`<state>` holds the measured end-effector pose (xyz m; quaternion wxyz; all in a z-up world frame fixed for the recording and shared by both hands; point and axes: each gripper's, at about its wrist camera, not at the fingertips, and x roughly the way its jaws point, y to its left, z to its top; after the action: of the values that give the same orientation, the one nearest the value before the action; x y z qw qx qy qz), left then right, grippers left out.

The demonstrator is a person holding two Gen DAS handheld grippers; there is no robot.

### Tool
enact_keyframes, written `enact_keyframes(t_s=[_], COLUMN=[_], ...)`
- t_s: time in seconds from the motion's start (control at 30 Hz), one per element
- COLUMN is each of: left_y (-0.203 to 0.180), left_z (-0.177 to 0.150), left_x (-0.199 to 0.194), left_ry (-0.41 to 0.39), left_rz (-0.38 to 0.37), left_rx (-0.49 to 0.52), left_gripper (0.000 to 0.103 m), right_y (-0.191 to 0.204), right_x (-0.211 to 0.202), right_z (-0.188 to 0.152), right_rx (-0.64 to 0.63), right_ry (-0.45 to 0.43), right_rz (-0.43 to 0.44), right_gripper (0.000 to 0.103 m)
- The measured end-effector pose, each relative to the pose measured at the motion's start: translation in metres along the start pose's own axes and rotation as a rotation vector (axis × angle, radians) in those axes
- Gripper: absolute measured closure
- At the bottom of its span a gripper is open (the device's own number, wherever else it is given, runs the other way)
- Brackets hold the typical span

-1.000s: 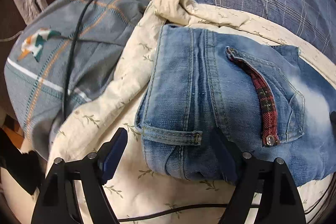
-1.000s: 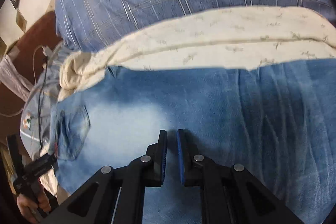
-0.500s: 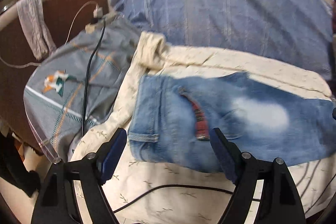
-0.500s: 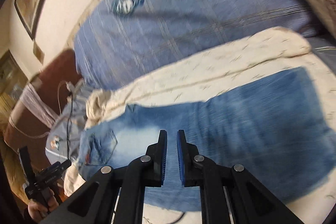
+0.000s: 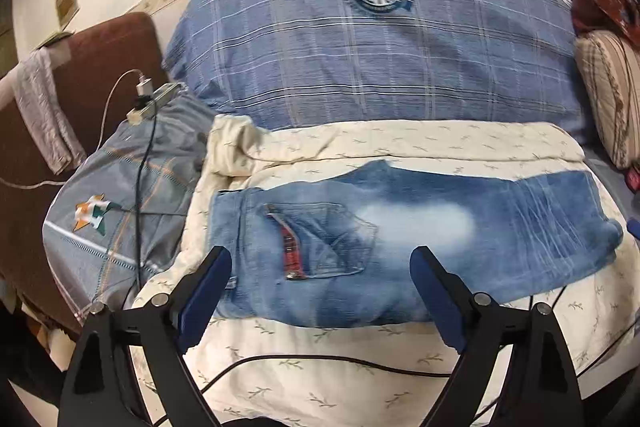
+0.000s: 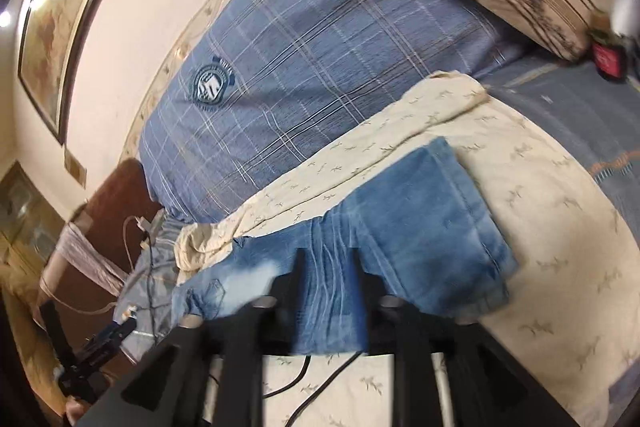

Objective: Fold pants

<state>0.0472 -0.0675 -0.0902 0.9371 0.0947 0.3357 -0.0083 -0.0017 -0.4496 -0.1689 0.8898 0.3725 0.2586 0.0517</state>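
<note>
The jeans (image 5: 400,239) lay flat on the cream sheet (image 5: 320,379), folded lengthwise, waistband at left, leg ends at right. At the left, the left gripper (image 5: 322,277) hung above the waist end, jaws wide and opening further, holding nothing. At the right, the right gripper (image 6: 326,267) was opening above the leg section, nothing between its pads. Judged: denim is heavy, limp, not slippery or fragile; the thick waistband and doubled hems offer the firmest holds for the next fold.
</note>
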Motion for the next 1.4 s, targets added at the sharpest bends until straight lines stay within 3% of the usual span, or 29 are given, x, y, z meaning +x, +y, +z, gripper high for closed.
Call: enact_keyframes(t_s=[0.03,0.33,0.57,0.73,0.87,1.03,1.13,1.23,1.4], left_y=[-0.006,-0.024,-0.032,-0.039,-0.043,-0.048,-0.049,-0.053,-0.059], left_z=[-0.001,-0.001,0.0,-0.007,-0.015,-0.021,-0.022,-0.023,-0.024], left_x=[-0.001,0.001,0.005,0.008,0.015,0.023,0.027,0.031,0.035], left_ry=[0.001,0.002,0.015,0.035,0.075,0.102,0.116,0.131,0.137], left_rz=[-0.006,-0.023,-0.041,-0.052,-0.073,-0.078,-0.079,-0.081,-0.087], left_rx=[0.014,0.045,0.056,0.073,0.08,0.087,0.085,0.088,0.105], left_gripper=[0.012,0.012,0.012,0.012,0.012,0.012,0.012,0.012,0.012], right_y=[-0.004,-0.028,-0.022,-0.025,-0.045,-0.064,-0.07,-0.078,-0.096], right_x=[-0.005,-0.008,-0.001,-0.001,-0.005,-0.006,0.002,0.016,0.026], right_z=[-0.001,0.005,0.005,0.006,0.006,0.004,0.0,-0.008,-0.012], right_rx=[0.027,0.129,0.085,0.11,0.22,0.298,0.315,0.358,0.462], right_ry=[-0.022,-0.042,-0.038,-0.025,-0.022,0.01,0.076,0.15,0.168], right_rz=[0.003,-0.004,-0.084,-0.057,-0.002,0.016,-0.005,-0.037,-0.095], right_gripper=[0.022,0.022,0.022,0.022,0.022,0.025,0.034,0.036,0.036])
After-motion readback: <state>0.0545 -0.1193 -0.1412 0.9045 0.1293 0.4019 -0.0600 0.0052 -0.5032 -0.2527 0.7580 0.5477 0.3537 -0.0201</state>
